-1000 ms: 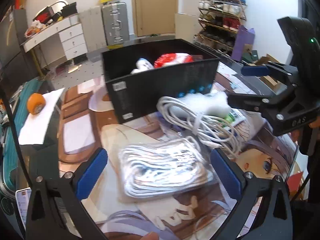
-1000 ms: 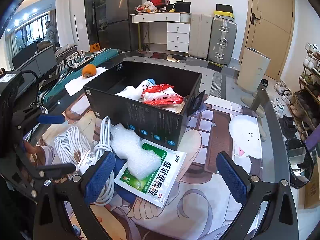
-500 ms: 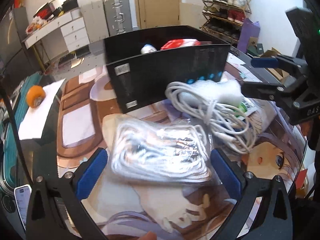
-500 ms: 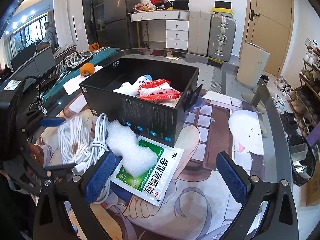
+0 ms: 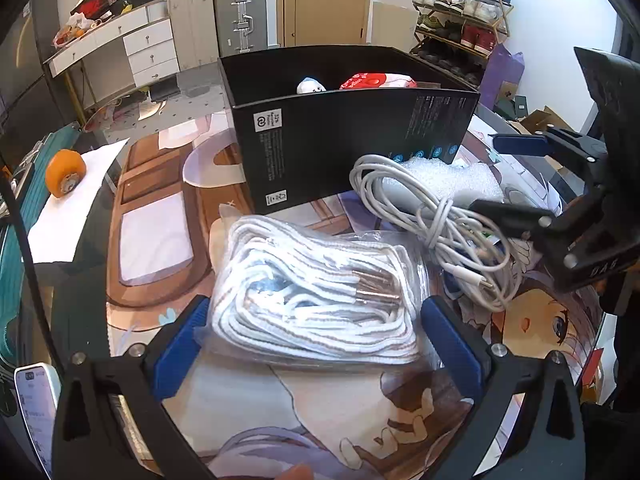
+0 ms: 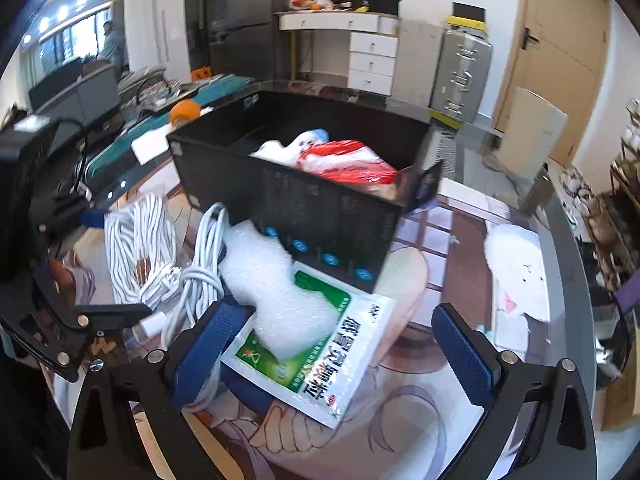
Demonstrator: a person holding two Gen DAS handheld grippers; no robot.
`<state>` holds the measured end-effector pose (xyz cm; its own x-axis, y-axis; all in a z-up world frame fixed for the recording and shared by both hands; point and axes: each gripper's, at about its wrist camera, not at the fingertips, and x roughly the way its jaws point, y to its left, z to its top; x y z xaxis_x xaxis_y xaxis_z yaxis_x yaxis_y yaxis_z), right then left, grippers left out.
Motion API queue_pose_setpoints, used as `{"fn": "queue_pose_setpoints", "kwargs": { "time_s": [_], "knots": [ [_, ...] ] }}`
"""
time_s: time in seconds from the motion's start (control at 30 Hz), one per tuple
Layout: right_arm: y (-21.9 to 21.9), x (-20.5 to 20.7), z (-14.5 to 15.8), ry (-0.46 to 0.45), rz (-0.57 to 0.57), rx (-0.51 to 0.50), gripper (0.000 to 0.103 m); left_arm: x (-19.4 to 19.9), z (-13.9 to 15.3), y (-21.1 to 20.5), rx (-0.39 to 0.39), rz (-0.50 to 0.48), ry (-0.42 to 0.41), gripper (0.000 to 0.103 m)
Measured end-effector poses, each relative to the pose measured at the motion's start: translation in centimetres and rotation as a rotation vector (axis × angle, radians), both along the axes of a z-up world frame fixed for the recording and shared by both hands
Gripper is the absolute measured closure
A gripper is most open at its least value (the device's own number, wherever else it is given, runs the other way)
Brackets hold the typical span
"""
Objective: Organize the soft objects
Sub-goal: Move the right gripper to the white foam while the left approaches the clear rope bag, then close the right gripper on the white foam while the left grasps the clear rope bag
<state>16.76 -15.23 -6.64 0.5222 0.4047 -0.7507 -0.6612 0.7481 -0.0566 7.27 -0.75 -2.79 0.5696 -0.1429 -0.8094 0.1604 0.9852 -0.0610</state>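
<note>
A clear bag of white cords [image 5: 316, 296] lies on the printed mat between the open fingers of my left gripper [image 5: 316, 340], which is low over it. Right of it sits a coiled white cable [image 5: 432, 220] and a white foam piece [image 5: 448, 178]. My right gripper [image 6: 340, 356] is open over a green and white sachet [image 6: 320, 356] with the white foam piece [image 6: 276, 284] lying on it. The black box [image 5: 340, 140] behind holds a red packet [image 6: 348, 160] and a small white plush [image 6: 308, 140].
An orange ball [image 5: 64, 172] rests on white paper at the left. A phone [image 5: 36, 404] lies at the near left edge. A white plush shape [image 6: 516, 268] sits on the mat to the right. Furniture, a suitcase and a shoe rack stand beyond the table.
Both grippers have moved forward and down. The cord bag now fills the gap between the left fingers, and the sachet and foam are closer under the right gripper.
</note>
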Motion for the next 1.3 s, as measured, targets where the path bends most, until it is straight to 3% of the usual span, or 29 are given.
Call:
{"fn": "queue_pose_setpoints", "kwargs": {
  "time_s": [0.07,0.2,0.27,0.33,0.6,0.73,0.93,1.0,1.13,1.3],
  "knots": [
    [0.0,0.0,-0.1,0.008,0.013,0.013,0.019,0.1,0.1,-0.1,0.002,0.0,0.0,0.0],
    [0.1,0.1,-0.4,0.028,0.032,0.025,0.038,0.0,0.0,-0.2,0.009,0.0,-0.012,0.0],
    [0.2,0.1,-0.6,0.038,0.041,0.024,0.059,0.0,0.1,-0.2,0.012,0.0,-0.012,0.0],
    [0.1,0.0,-0.6,0.053,0.054,0.019,0.064,0.1,0.1,-0.2,0.007,0.0,-0.012,0.0],
    [-1.8,-1.7,-0.3,0.068,0.118,-0.06,0.064,0.1,0.0,-0.1,0.01,0.0,-0.011,0.0],
    [-1.8,-2.1,-0.4,0.04,0.124,-0.044,0.036,0.1,0.0,-0.1,0.011,0.001,-0.011,0.0],
    [-0.3,-1.6,-0.8,0.022,0.142,-0.023,0.032,0.1,-0.1,0.0,0.013,0.001,-0.011,0.0],
    [0.0,-1.6,-0.9,0.034,0.155,-0.013,0.038,0.1,-0.1,0.1,0.014,0.003,-0.012,0.0],
    [0.2,-2.0,-0.9,0.043,0.183,-0.008,0.066,0.2,-0.1,0.0,0.016,0.006,-0.012,0.0],
    [-0.4,-2.5,-0.7,0.038,0.186,-0.001,0.066,0.2,-0.1,0.0,0.016,0.006,-0.012,0.0]
  ]
}}
